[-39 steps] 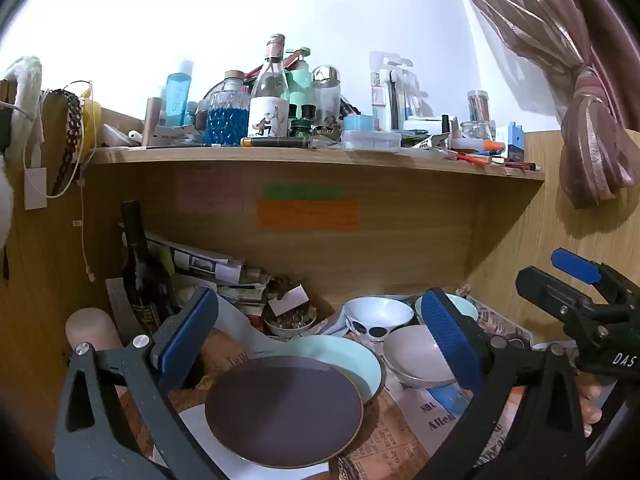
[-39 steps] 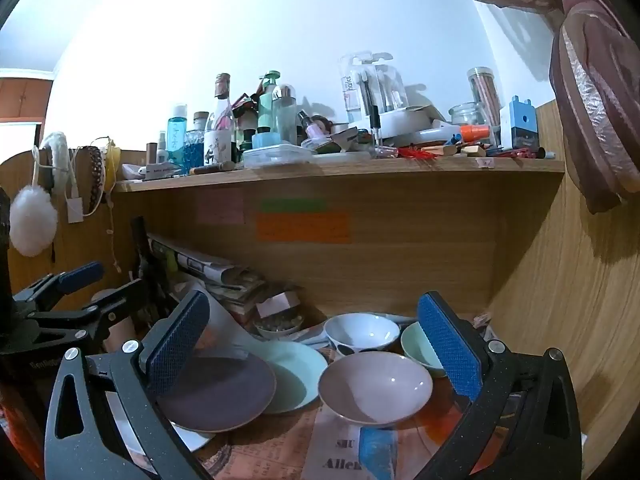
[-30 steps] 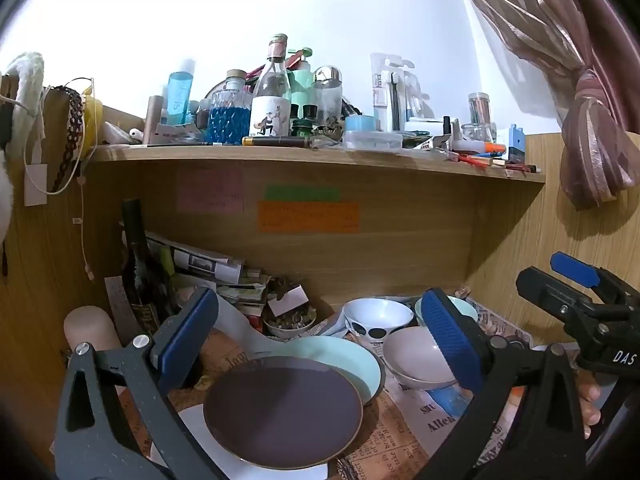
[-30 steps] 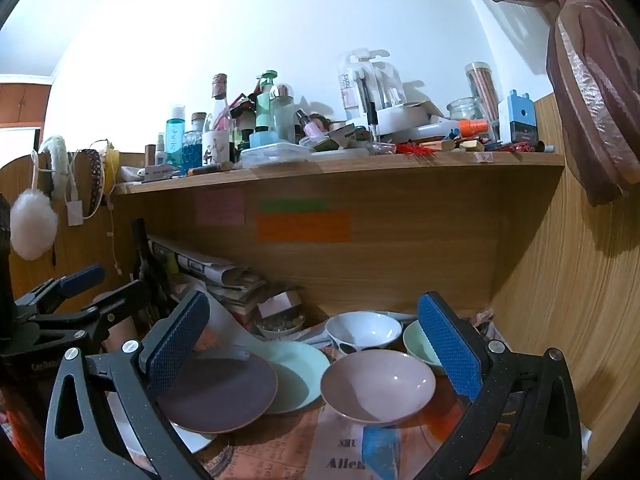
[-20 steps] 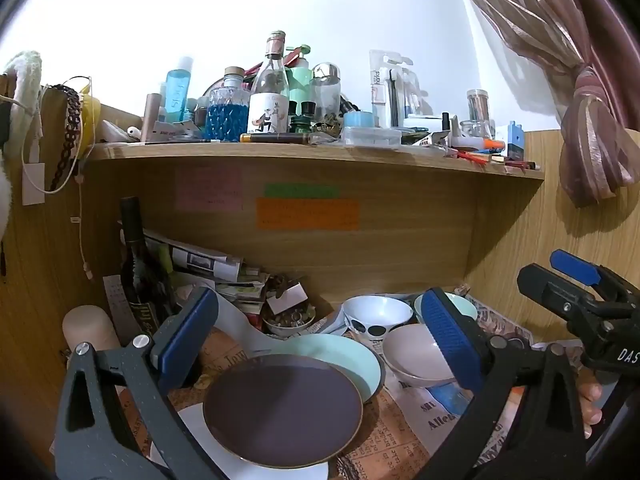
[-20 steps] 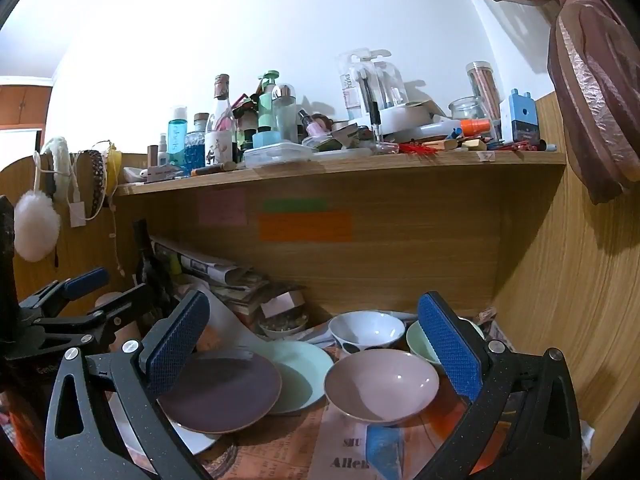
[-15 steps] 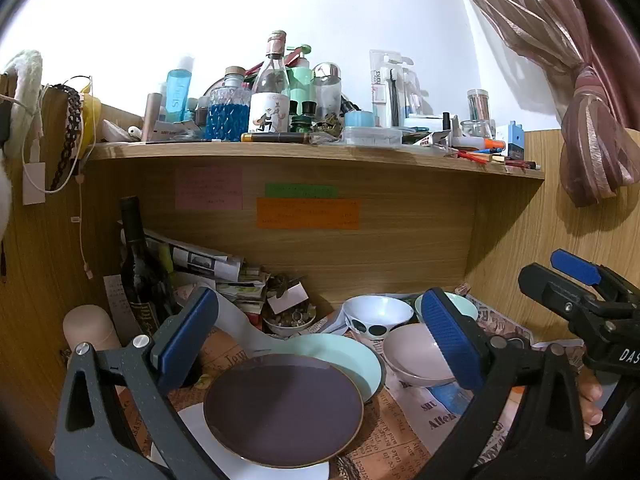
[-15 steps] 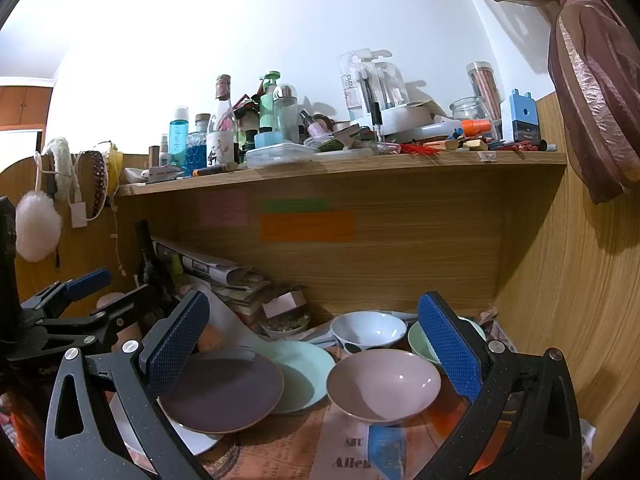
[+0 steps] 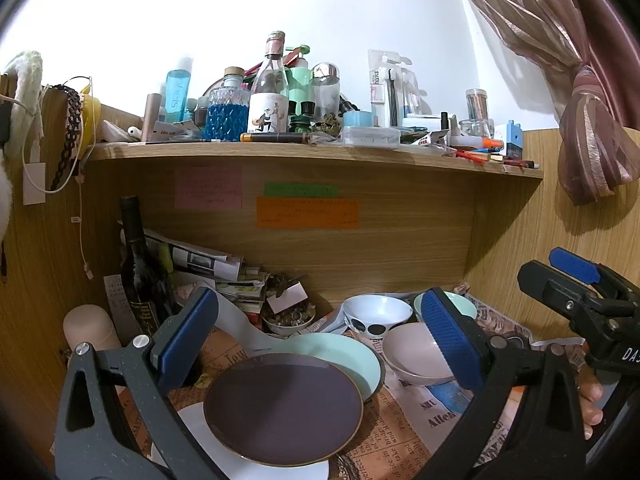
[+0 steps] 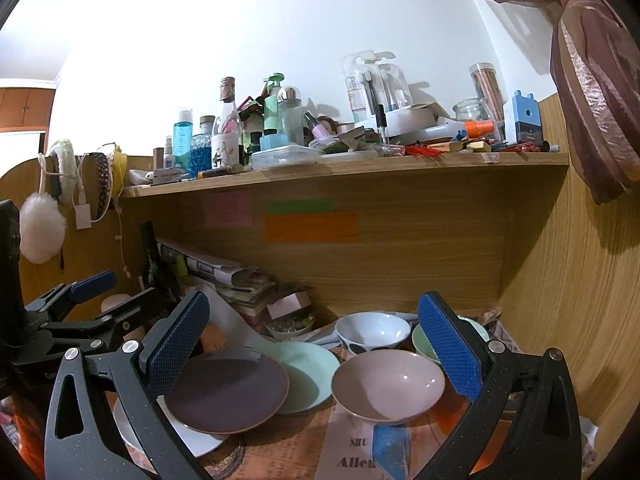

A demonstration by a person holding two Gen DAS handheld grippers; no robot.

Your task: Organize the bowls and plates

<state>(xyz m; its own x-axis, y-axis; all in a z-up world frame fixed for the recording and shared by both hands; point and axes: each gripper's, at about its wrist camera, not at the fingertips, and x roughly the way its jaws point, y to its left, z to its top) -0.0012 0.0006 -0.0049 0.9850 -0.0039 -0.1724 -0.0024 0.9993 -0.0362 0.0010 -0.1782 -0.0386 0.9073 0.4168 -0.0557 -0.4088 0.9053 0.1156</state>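
Note:
A dark purple plate [image 9: 283, 410] rests on a white plate [image 9: 256, 470] and overlaps a mint plate [image 9: 344, 356]. To its right sit a pink bowl [image 9: 414, 354], a white dotted bowl [image 9: 376, 314] and a mint bowl [image 9: 464, 307]. My left gripper [image 9: 320, 336] is open and empty above the purple plate. My right gripper [image 10: 316, 342] is open and empty above the pink bowl [image 10: 388, 384]; the purple plate [image 10: 226, 394], mint plate [image 10: 310, 372], dotted bowl [image 10: 372, 334] and mint bowl [image 10: 424, 340] show there too.
A dark wine bottle [image 9: 138, 268], newspapers [image 9: 200, 258] and a small dish of trinkets [image 9: 288, 318] crowd the back left. A cluttered shelf [image 9: 312, 156] hangs overhead. Wooden walls close in on both sides. A curtain [image 9: 592, 120] hangs at right. Newspaper [image 9: 404, 432] covers the desk.
My right gripper has drifted slightly left and forward, so the bowls sit a little nearer. My left gripper has barely moved. Both stay open.

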